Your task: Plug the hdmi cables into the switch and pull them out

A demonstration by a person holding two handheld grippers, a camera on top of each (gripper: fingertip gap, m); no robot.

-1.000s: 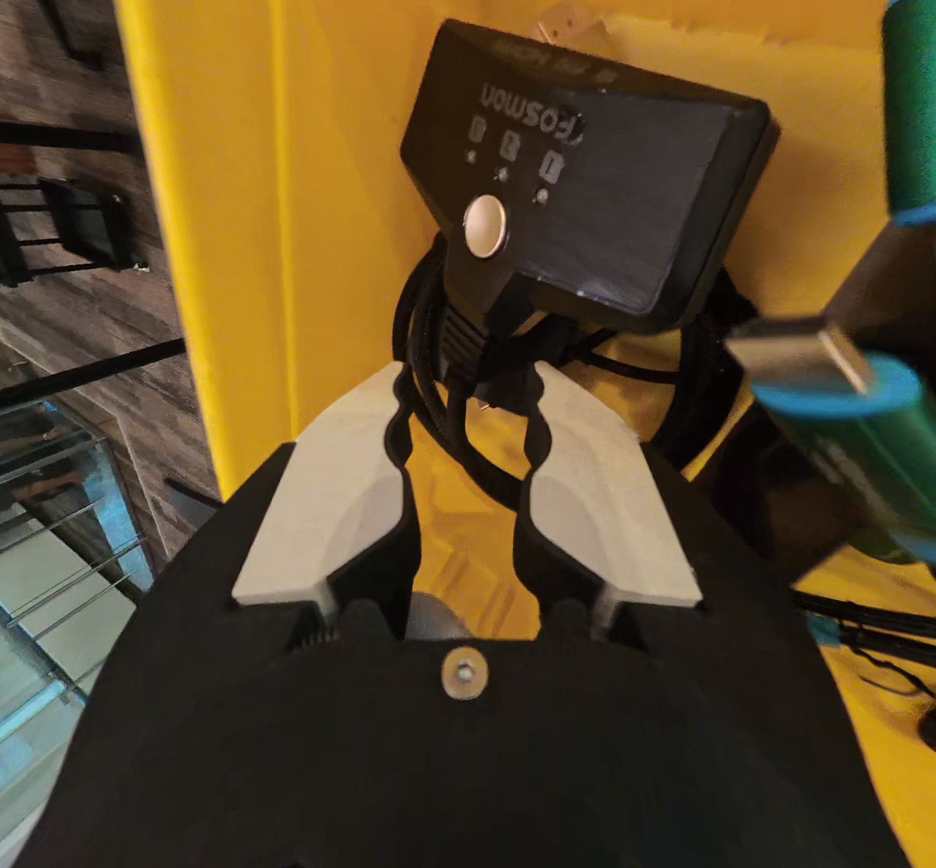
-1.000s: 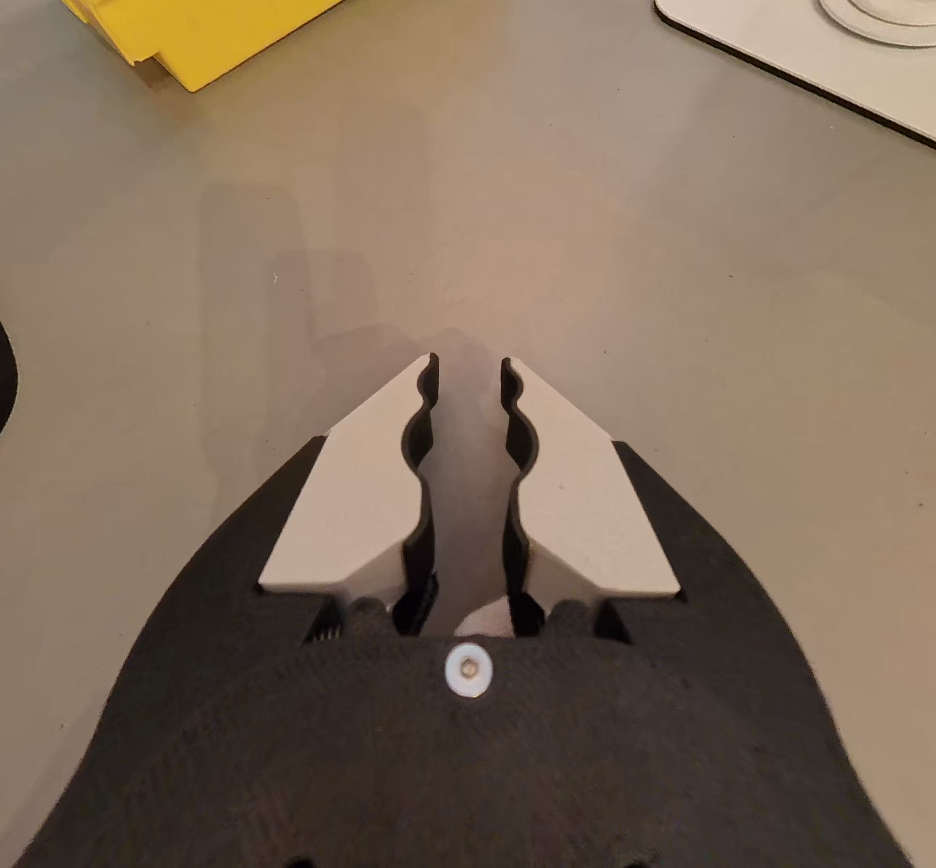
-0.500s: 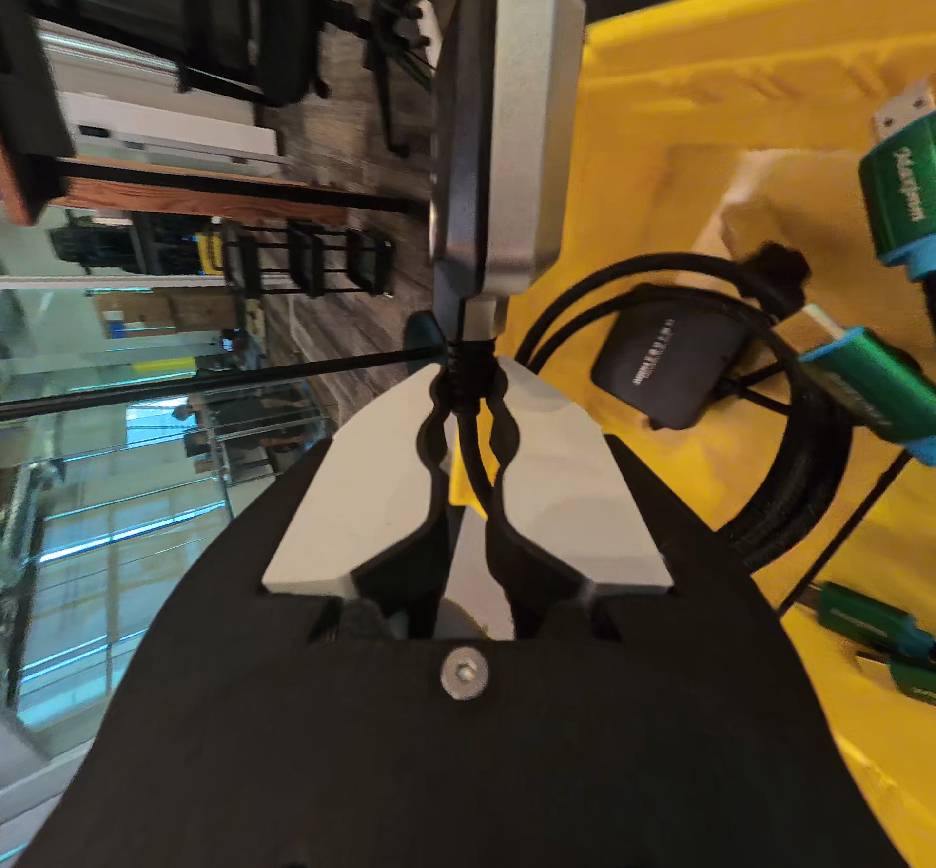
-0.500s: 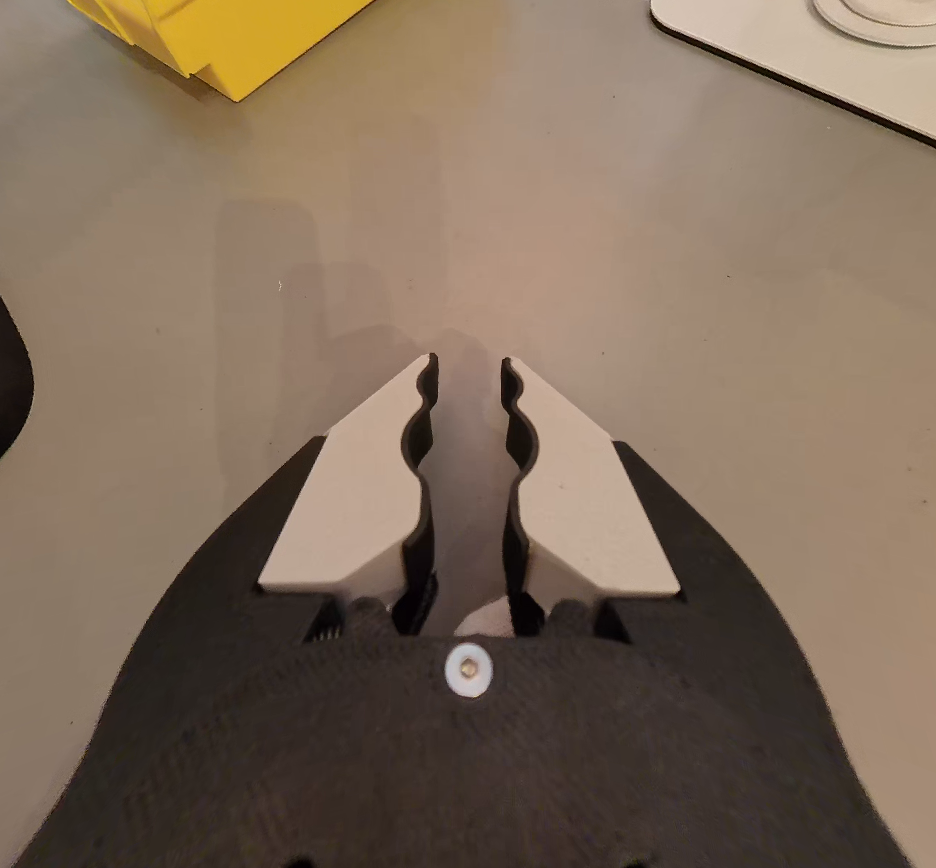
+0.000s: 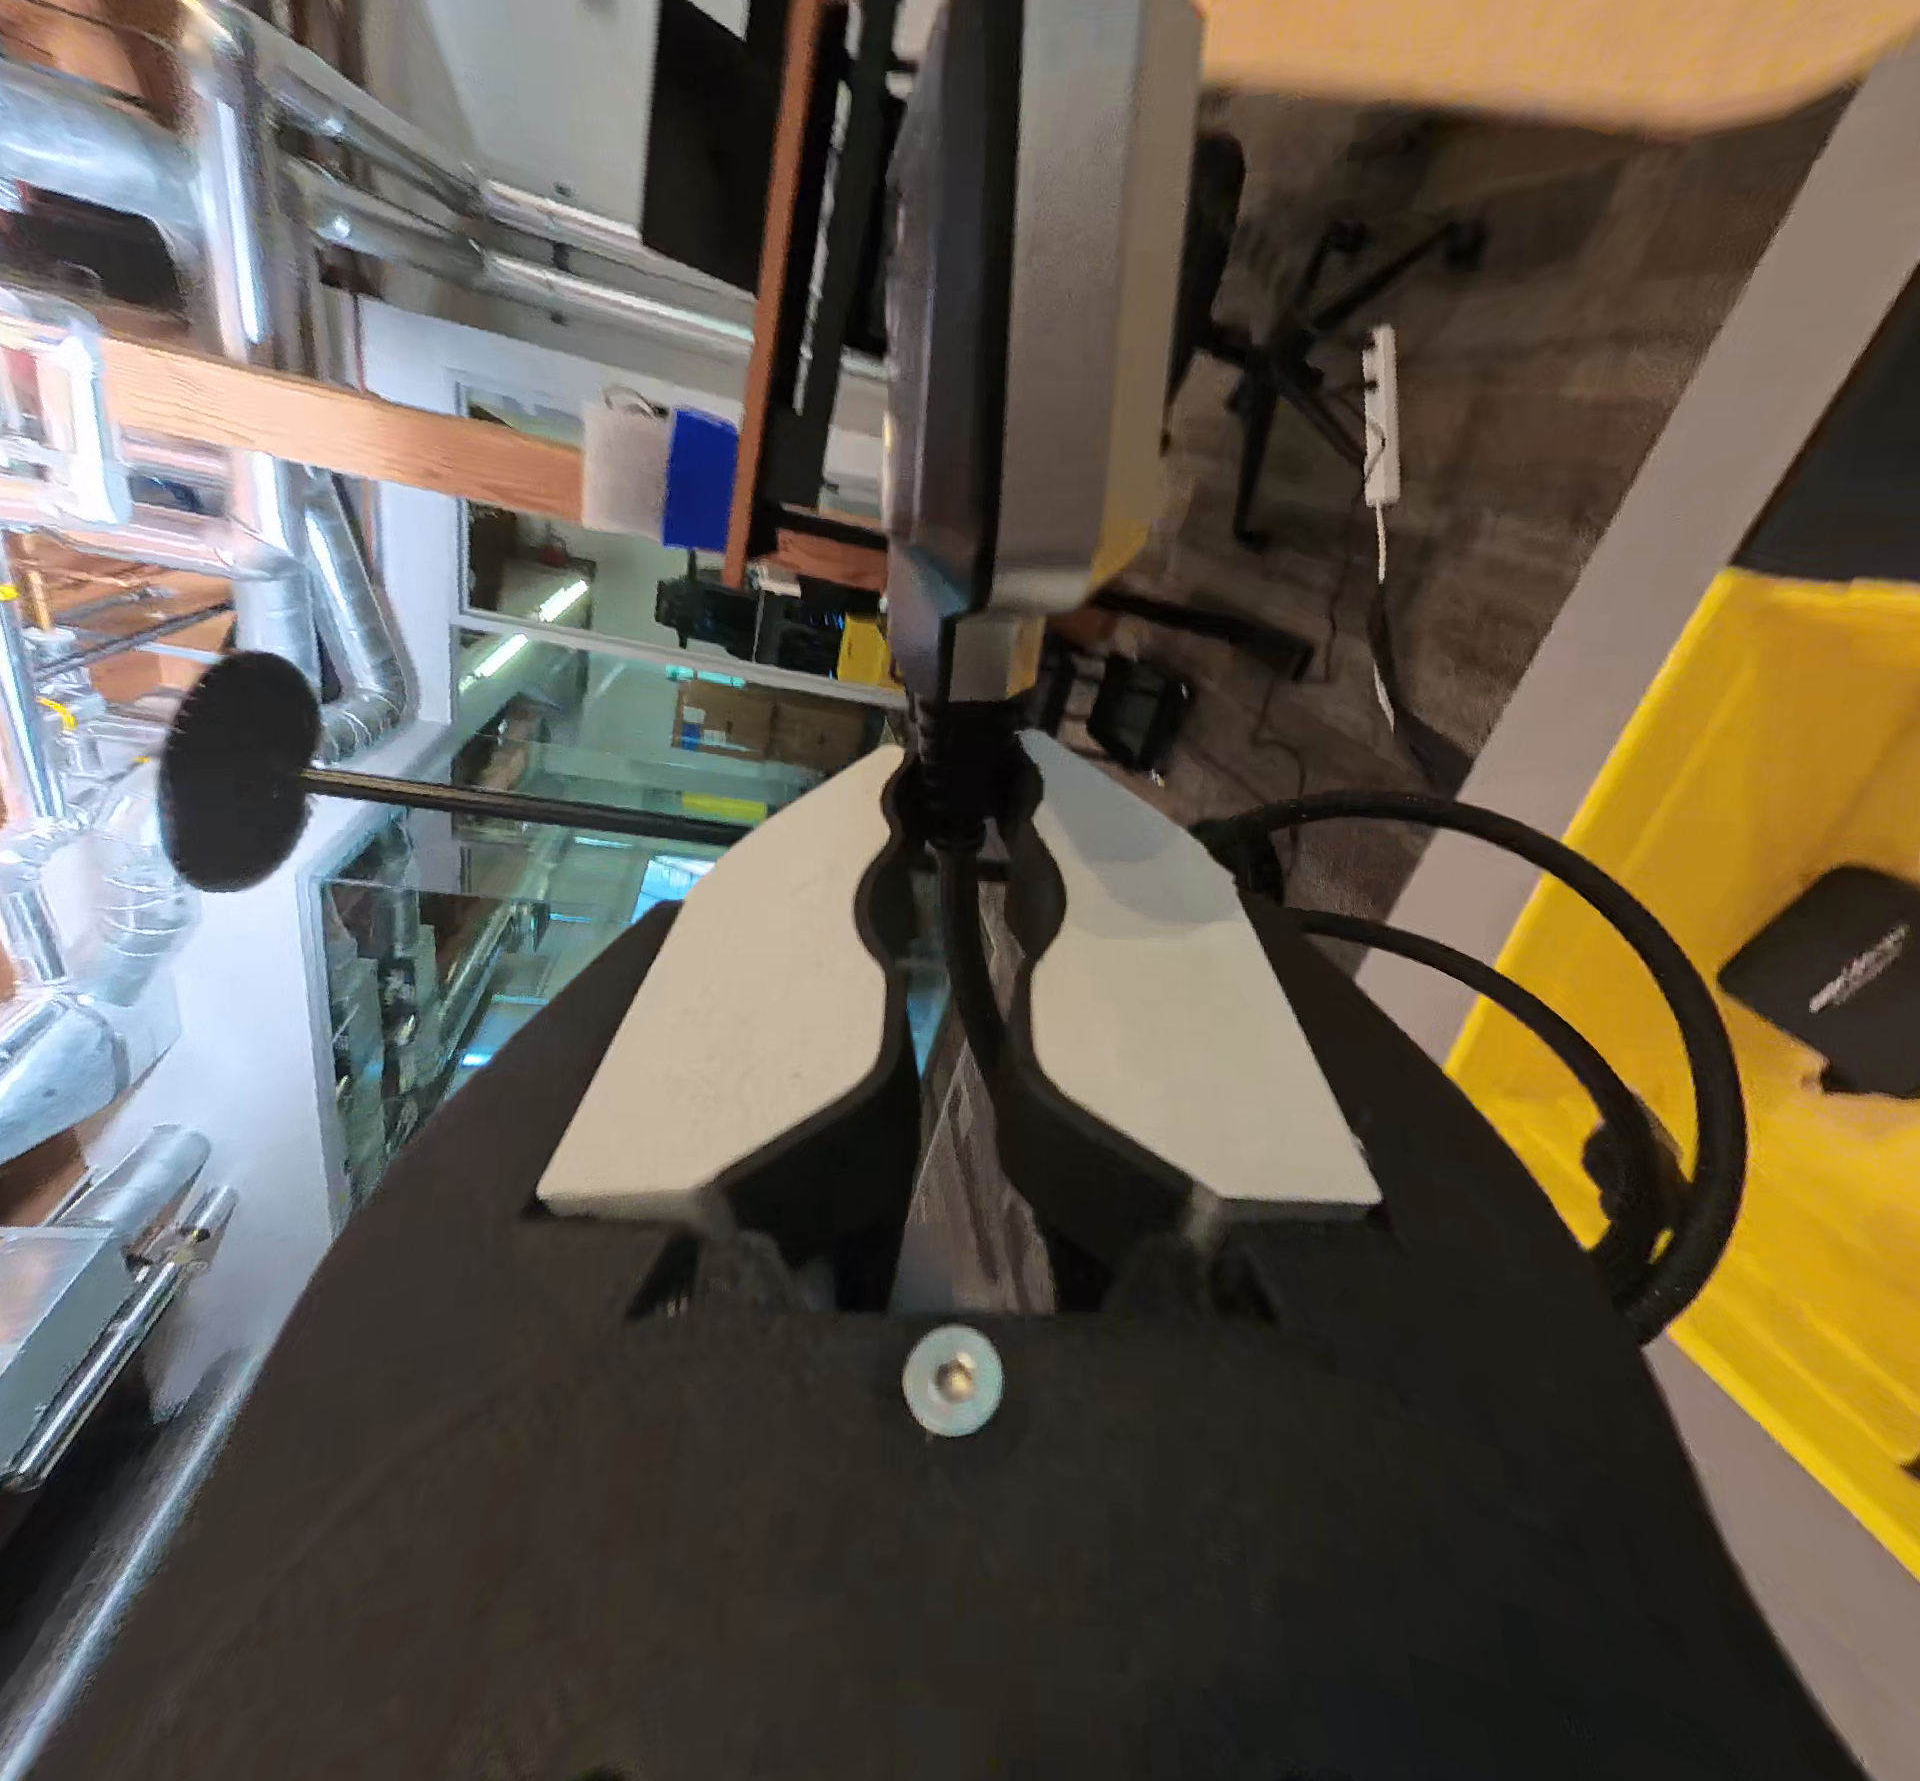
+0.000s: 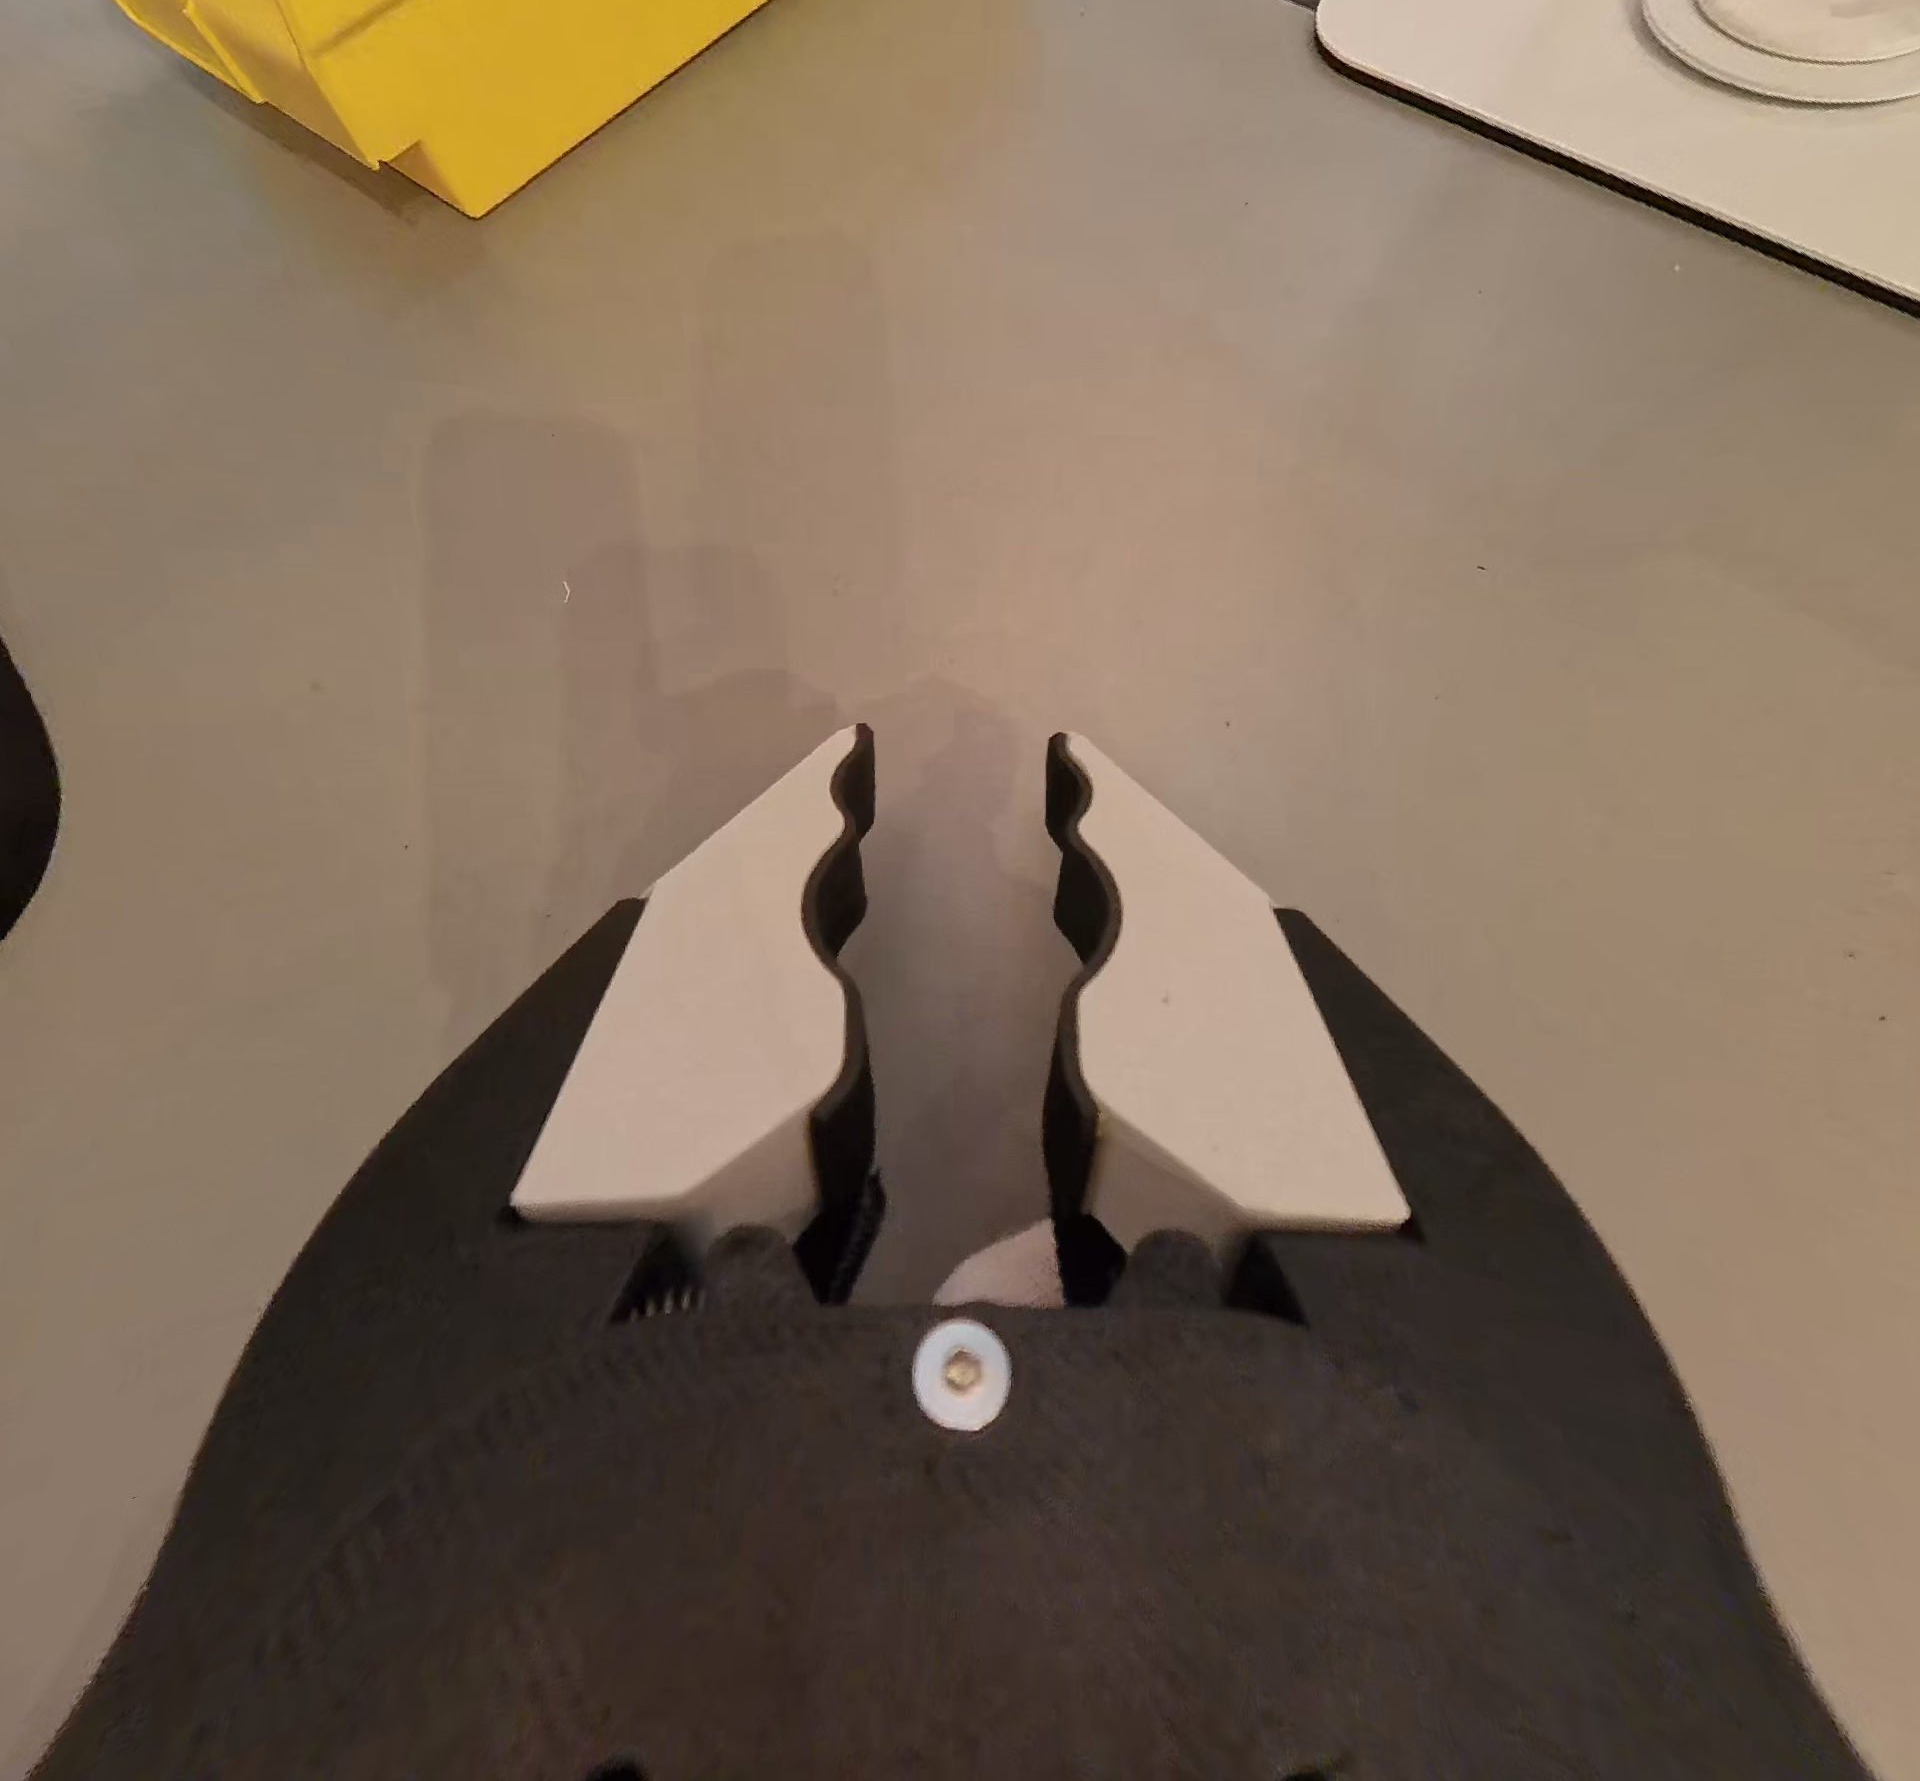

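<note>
In the left wrist view my left gripper [image 5: 958, 786] is shut on the black ribbed strain relief of the switch's attached cable [image 5: 954, 775]. The HDMI switch [image 5: 1023, 277], seen edge-on with a black face and grey side, stands up from the fingertips, lifted clear of the yellow bin [image 5: 1704, 1056]. Its black cable [image 5: 1621, 910] loops to the right, over the bin. In the right wrist view my right gripper [image 6: 956, 755] is open and empty, low over the grey table [image 6: 1247, 505].
A small black box [image 5: 1839, 983] lies in the yellow bin. In the right wrist view the yellow bin [image 6: 499, 6] sits at the far left and a white mat with a round disc [image 6: 1662, 69] at the far right. The room beyond is blurred. The gap from one gripper's tips to the other's is roughly 50 centimeters.
My left gripper closed on the switch's cable end and lifted the switch up out of the yellow bin, turning it. My right gripper drifted slightly away from the bin and its fingers stand a little wider.
</note>
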